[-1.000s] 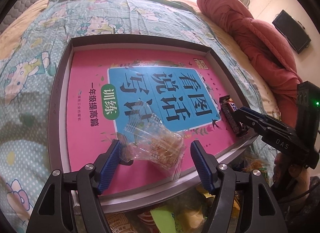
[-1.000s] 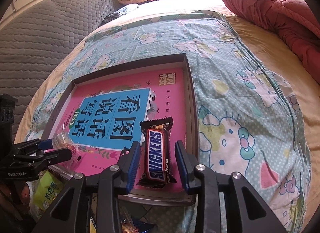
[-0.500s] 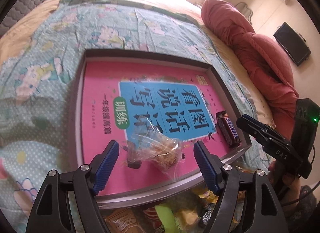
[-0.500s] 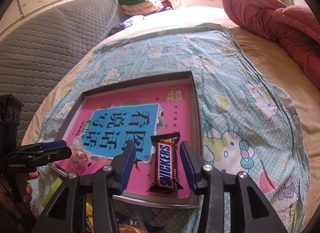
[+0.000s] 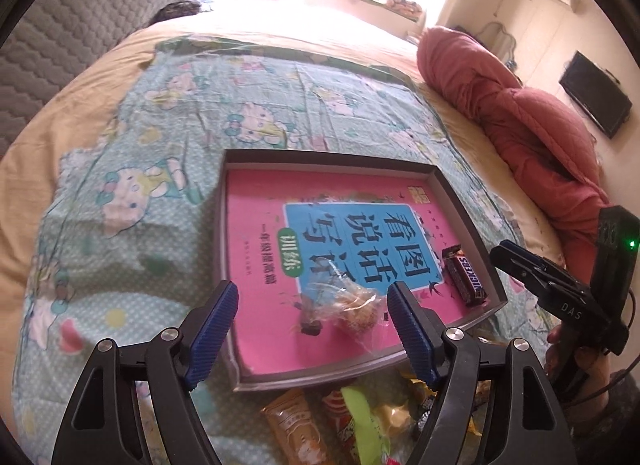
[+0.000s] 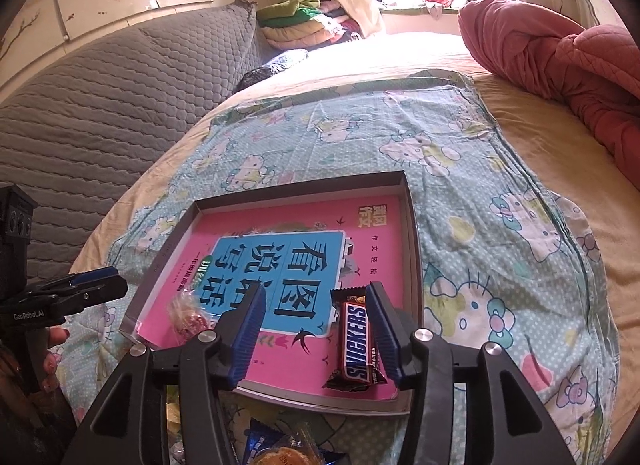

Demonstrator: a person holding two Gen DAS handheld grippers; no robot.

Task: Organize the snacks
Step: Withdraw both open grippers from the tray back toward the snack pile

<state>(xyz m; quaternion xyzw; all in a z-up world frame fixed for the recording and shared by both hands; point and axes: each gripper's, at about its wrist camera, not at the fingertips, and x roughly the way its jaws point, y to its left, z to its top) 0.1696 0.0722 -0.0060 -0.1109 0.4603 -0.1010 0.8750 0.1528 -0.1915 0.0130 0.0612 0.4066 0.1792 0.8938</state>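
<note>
I am opening the right gripper (image 6: 316, 329) jaws off the Snickers bar (image 6: 356, 345) near the tray's (image 6: 412, 225) right edge, left gripper (image 5: 312, 329) jaws wide and empty, lifting straight to avoid dragging.

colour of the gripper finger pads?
Blue, ribbed pads on black arms; clearest in the left wrist view.

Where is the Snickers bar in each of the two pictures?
Left wrist view: the Snickers bar lies at the right edge of the tray, right of the left gripper.
Right wrist view: the bar lies low and centre, between the opening jaws of the right gripper, near the tray's right wall.
Shared landmark: the pink book lining the tray.
</note>
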